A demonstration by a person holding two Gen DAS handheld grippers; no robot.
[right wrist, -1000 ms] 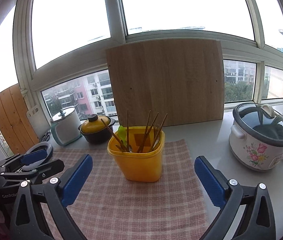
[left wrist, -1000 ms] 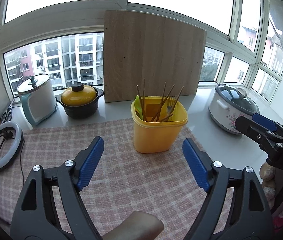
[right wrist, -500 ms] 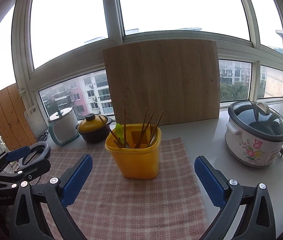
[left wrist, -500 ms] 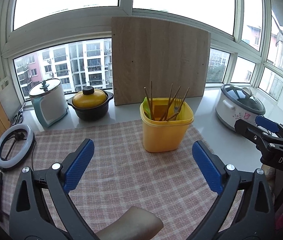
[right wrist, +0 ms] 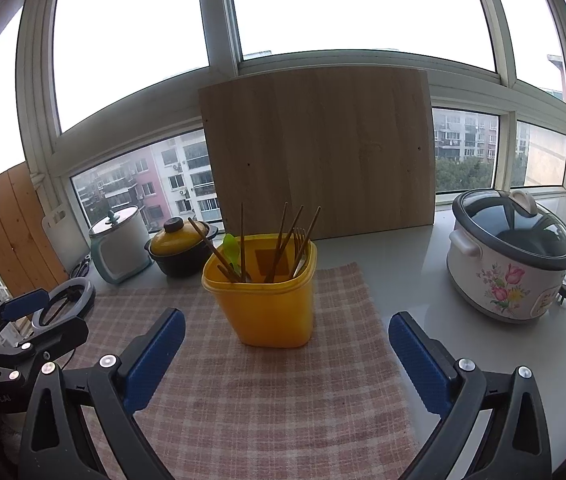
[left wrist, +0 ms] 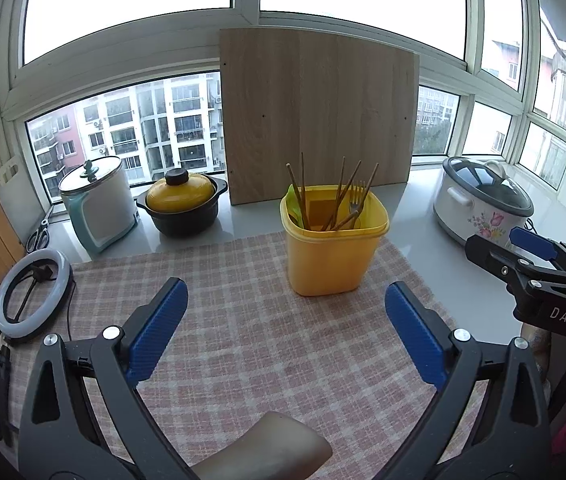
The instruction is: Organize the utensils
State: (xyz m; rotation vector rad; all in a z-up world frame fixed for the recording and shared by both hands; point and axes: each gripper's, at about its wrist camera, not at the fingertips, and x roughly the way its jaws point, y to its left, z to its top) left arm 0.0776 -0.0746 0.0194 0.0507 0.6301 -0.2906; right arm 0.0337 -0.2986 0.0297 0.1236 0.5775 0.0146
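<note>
A yellow plastic bin (left wrist: pixel 333 250) (right wrist: pixel 267 306) stands on a pink checked cloth (left wrist: pixel 243 340) (right wrist: pixel 267 412). Upright inside it are several brown chopsticks (left wrist: pixel 302 190) (right wrist: pixel 242 240), a metal fork (left wrist: pixel 357 198) (right wrist: pixel 300 240) and a green utensil (right wrist: pixel 231 250). My left gripper (left wrist: pixel 285 326) hangs open in front of the bin, a little to its left, nothing between its blue pads. My right gripper (right wrist: pixel 285 348) is open too, just short of the bin, and holds nothing. Each gripper also shows at the edge of the other's view.
A wooden board (left wrist: pixel 317 120) leans on the window behind the bin. A white flowered cooker (right wrist: pixel 509 260) stands right. Left are a yellow-lidded black pot (left wrist: pixel 183 204), a teal and white appliance (left wrist: pixel 97 204) and a ring light (left wrist: pixel 33 294). A hand part (left wrist: pixel 267 448) shows low.
The left gripper's jaws have spread wider. The bin sits a little farther off and more to the right in the left view. The right gripper has hardly moved.
</note>
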